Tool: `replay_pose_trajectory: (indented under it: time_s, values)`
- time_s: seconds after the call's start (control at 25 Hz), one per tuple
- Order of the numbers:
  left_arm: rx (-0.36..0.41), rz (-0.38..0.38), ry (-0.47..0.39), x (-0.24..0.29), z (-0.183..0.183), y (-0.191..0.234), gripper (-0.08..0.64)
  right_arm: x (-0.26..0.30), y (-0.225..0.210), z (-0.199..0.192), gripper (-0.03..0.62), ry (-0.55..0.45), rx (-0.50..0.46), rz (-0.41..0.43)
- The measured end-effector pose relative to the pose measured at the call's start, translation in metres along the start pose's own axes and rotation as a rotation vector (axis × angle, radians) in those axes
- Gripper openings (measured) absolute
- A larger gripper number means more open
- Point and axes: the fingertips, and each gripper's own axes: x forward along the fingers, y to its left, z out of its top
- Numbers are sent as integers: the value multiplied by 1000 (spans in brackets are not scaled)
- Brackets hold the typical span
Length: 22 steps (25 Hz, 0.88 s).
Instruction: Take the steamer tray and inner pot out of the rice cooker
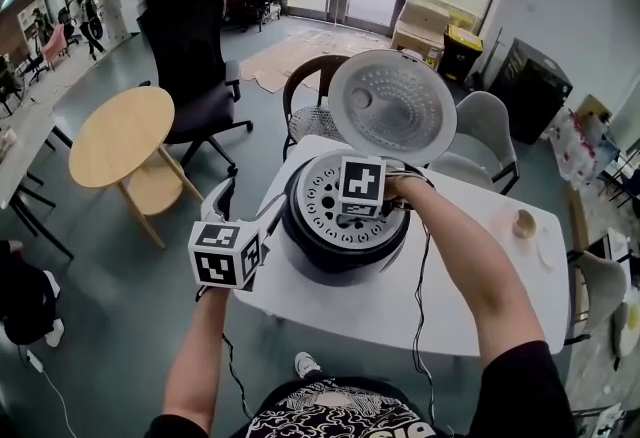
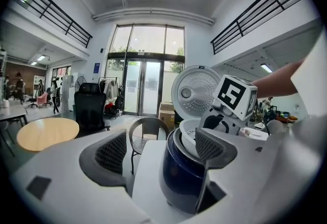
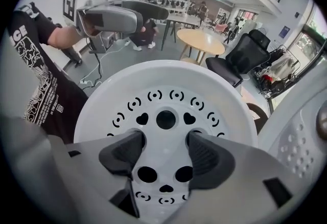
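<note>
My right gripper (image 3: 162, 149) has its jaws parted. The tips sit in two holes of the steamer tray (image 3: 166, 90), and the strip between them is not clamped. The tray is white and round, pierced with circles, hearts and dashes. It sits in the dark rice cooker (image 1: 345, 248) on the white table (image 1: 335, 311). The cooker's lid (image 1: 392, 106) stands open at twelve o'clock. My left gripper (image 2: 161, 149), at eight o'clock of the cooker, is released.

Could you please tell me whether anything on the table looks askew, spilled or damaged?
Nothing stands out. The dark blue rice cooker stands upright on the white table, its round lid swung open, and the white perforated steamer tray sits seated inside it. No spill shows.
</note>
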Motion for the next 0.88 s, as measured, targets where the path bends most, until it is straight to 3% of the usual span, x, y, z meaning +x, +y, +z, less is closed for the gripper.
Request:
replay_pose_trajectory:
  time_s: [0.48,0.88]
  values:
    - [20,-14,-81,-13,31,-23,410,-72,18,0,298,-38,9,-65]
    - [66,-144,-107,12,66,-98,410,-135,38,-65,298,-31,94,-124]
